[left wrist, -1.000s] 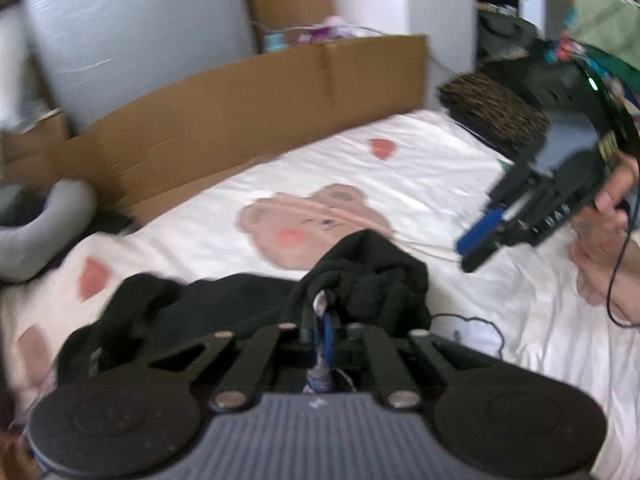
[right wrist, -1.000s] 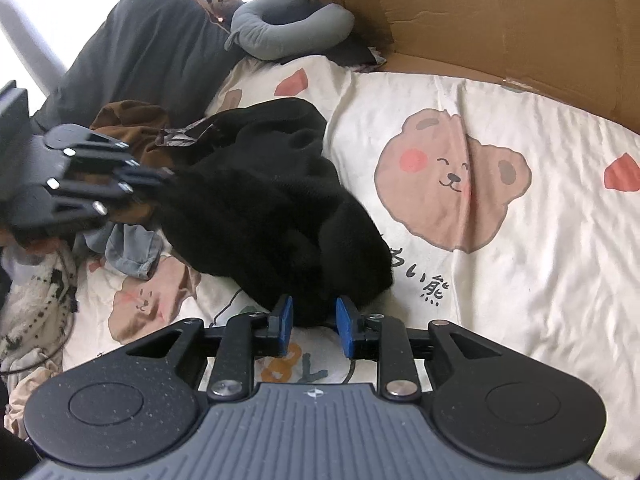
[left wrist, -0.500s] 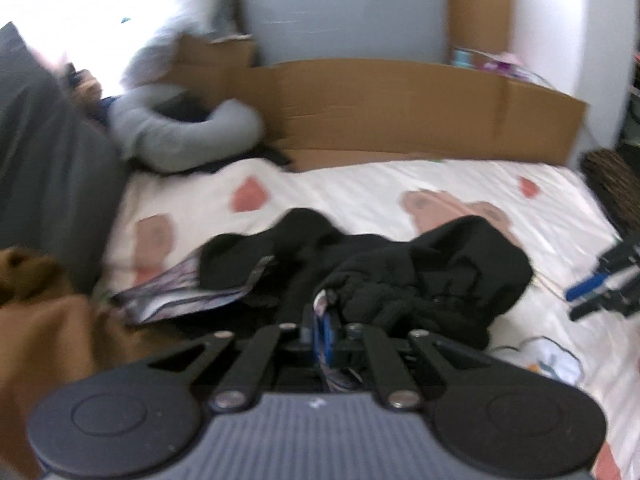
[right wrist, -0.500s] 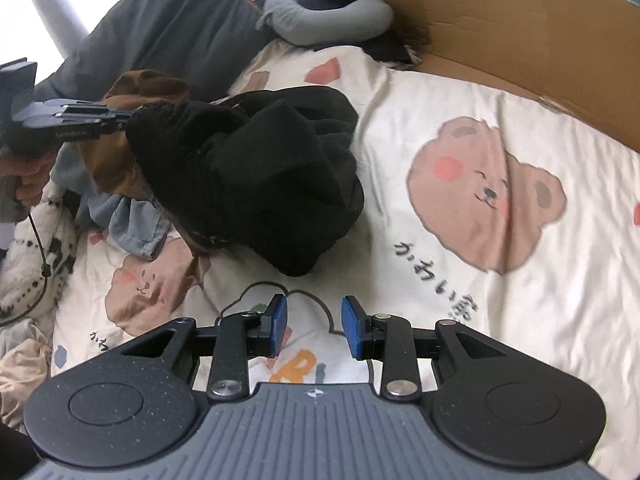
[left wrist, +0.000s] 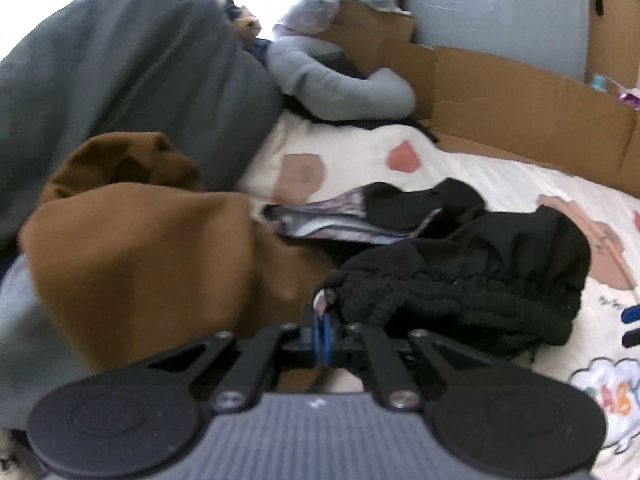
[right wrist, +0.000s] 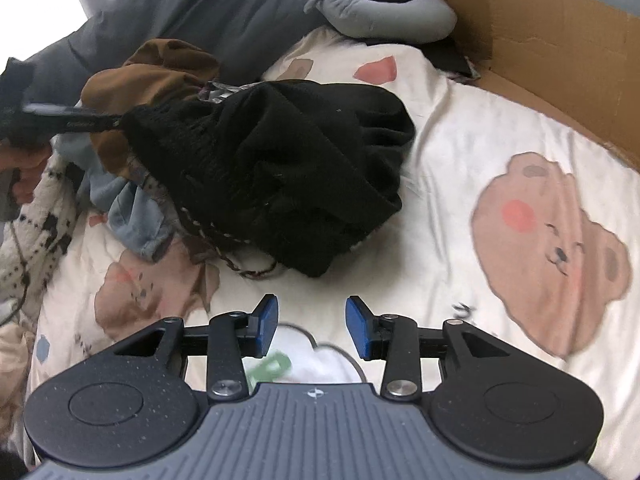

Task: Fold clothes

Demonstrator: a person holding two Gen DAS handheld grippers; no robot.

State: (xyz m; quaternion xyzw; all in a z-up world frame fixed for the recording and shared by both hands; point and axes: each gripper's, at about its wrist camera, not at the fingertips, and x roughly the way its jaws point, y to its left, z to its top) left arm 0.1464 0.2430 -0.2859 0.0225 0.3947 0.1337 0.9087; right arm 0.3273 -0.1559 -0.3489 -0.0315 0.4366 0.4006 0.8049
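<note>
Your left gripper (left wrist: 322, 330) clenched on the ribbed edge of the black knit sweater (right wrist: 280, 168), sweater heaped on the bear-print bedsheet (right wrist: 460, 184) beside a brown garment (left wrist: 140, 248), your right gripper (right wrist: 312, 326) opening over bare sheet, nothing between its jaws

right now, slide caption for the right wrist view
Right gripper opening, empty, over bear-print sheet; left gripper pinching the black knit garment.

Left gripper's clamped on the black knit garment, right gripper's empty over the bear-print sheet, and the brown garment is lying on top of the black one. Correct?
Not quite. The brown garment lies beside and partly under the black knit garment, not on top; the right wrist view shows this. The rest holds: the left gripper is clamped on the black garment's edge, and the right gripper, jaws opening, is empty over the bear-print sheet.
</note>
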